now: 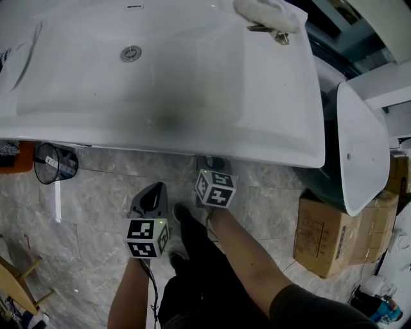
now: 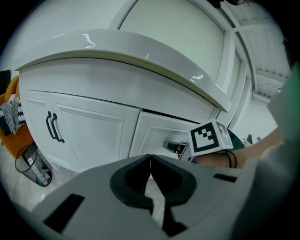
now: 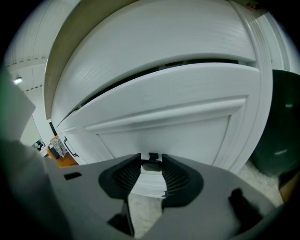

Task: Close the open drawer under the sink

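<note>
The white sink (image 1: 282, 128) overhangs a white cabinet. Under it, the drawer front (image 3: 187, 131) stands slightly out, with a dark gap along its top edge; it also shows in the left gripper view (image 2: 157, 133). My right gripper (image 3: 151, 166) is up against that front, jaws closed on its small dark handle (image 3: 151, 162). From the head view the right gripper (image 1: 210, 168) reaches under the sink rim, its tips hidden. My left gripper (image 1: 151, 196) hangs back over the floor, shut and empty (image 2: 151, 159), pointing at the cabinet.
Two cabinet doors with black handles (image 2: 54, 126) lie left of the drawer. A wire wastebasket (image 1: 54, 162) stands on the tiled floor at left. A dark tub with a white lid (image 1: 359, 148) and cardboard boxes (image 1: 324, 238) crowd the right. A cloth (image 1: 266, 13) lies on the sink.
</note>
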`<state>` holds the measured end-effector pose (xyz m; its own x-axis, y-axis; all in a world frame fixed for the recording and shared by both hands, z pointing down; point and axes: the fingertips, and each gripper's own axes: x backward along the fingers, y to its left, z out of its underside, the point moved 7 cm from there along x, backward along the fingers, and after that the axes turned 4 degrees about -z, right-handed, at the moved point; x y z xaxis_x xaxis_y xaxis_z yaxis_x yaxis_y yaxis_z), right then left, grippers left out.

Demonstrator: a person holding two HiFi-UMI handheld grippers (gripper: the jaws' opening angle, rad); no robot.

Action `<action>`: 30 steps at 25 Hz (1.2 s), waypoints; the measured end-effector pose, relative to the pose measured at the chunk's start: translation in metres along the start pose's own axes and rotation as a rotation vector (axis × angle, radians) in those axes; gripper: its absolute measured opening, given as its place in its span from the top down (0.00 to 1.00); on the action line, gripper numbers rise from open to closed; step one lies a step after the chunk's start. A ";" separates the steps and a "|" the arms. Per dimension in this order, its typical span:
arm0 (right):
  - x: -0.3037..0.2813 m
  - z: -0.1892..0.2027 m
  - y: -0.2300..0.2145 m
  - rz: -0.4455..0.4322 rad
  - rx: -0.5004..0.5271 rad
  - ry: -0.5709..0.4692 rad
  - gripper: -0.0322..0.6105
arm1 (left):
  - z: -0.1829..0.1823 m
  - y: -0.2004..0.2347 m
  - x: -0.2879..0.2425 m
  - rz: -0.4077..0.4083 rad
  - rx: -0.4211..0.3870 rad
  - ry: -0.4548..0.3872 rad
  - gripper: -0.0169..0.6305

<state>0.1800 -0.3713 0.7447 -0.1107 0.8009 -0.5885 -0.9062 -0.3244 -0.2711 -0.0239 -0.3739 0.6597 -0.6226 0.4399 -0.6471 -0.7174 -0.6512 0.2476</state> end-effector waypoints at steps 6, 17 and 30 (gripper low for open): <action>-0.001 -0.001 -0.001 -0.015 -0.019 0.018 0.73 | -0.001 -0.001 0.004 -0.005 0.009 -0.006 0.95; 0.017 0.001 0.006 -0.024 -0.033 0.050 0.73 | 0.006 0.006 0.038 -0.024 0.025 -0.024 0.95; 0.141 -0.006 0.068 -0.058 -0.001 -0.007 0.73 | 0.004 -0.005 0.156 -0.050 0.031 -0.093 0.95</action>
<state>0.1057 -0.2837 0.6388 -0.0614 0.8219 -0.5662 -0.9107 -0.2782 -0.3052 -0.1184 -0.2996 0.5606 -0.6107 0.5280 -0.5901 -0.7570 -0.6079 0.2395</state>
